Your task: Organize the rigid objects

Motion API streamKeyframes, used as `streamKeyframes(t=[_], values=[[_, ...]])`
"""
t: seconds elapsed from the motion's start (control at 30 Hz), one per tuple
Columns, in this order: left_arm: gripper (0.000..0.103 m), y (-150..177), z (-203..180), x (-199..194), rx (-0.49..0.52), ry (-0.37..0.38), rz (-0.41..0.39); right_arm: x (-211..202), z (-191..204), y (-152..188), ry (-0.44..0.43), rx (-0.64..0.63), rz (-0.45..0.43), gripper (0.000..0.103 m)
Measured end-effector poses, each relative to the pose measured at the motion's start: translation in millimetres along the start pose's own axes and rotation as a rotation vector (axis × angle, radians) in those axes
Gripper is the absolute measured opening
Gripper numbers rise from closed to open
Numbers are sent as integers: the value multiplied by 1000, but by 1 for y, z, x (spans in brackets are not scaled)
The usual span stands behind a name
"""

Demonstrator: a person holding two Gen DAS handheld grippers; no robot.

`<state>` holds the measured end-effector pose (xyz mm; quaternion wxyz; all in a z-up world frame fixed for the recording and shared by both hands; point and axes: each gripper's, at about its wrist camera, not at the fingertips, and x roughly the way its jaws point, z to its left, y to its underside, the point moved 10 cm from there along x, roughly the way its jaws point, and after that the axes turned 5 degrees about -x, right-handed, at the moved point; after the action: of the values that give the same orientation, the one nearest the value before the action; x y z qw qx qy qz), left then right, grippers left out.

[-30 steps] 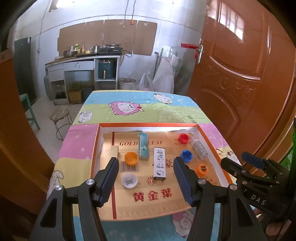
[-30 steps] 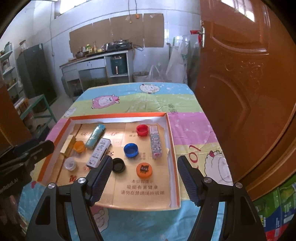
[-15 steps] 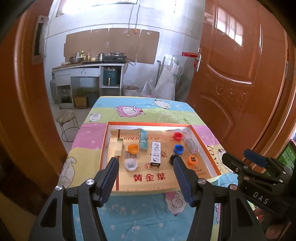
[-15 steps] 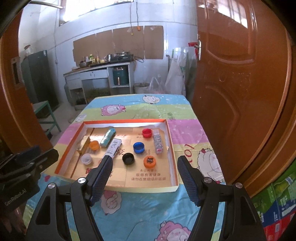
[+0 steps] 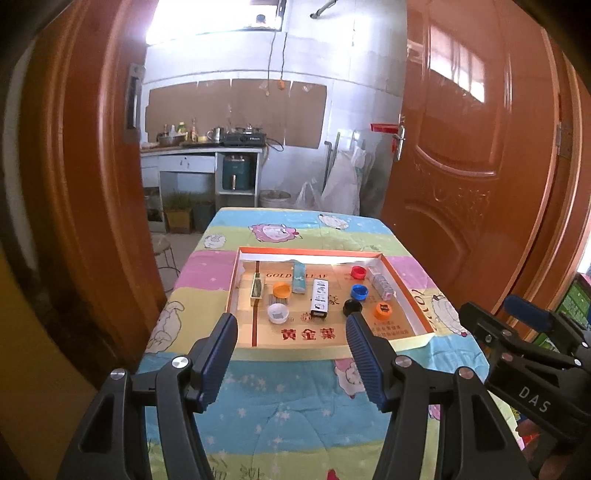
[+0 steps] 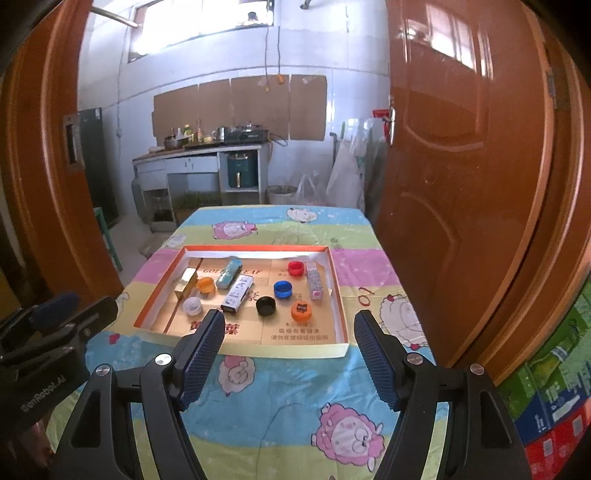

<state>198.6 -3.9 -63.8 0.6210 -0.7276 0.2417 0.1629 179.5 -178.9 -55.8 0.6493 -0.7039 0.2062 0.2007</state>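
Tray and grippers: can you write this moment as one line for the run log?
left gripper: jaws open, empty | right gripper: jaws open, empty | tray: caps and boxes inside, untouched | cloth: under tray

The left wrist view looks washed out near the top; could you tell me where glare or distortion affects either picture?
Left wrist view: the window is blown out white, and the door bows with fisheye curvature. Right wrist view: the window is bright with less bloom; glare streaks the door.

Left gripper (image 5: pixel 291 332), right gripper (image 6: pixel 290 328): both agape, empty.
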Motion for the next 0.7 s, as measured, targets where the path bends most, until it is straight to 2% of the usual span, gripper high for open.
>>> streamKeyframes(t=[0.23,0.7], values=[[61,10,-10,-28,19,36,-22,-32,6,11,-3,-1,-30,74],[60,22,-6,-77,20,-21,-85,-88,11,28,7,-2,-92,74]])
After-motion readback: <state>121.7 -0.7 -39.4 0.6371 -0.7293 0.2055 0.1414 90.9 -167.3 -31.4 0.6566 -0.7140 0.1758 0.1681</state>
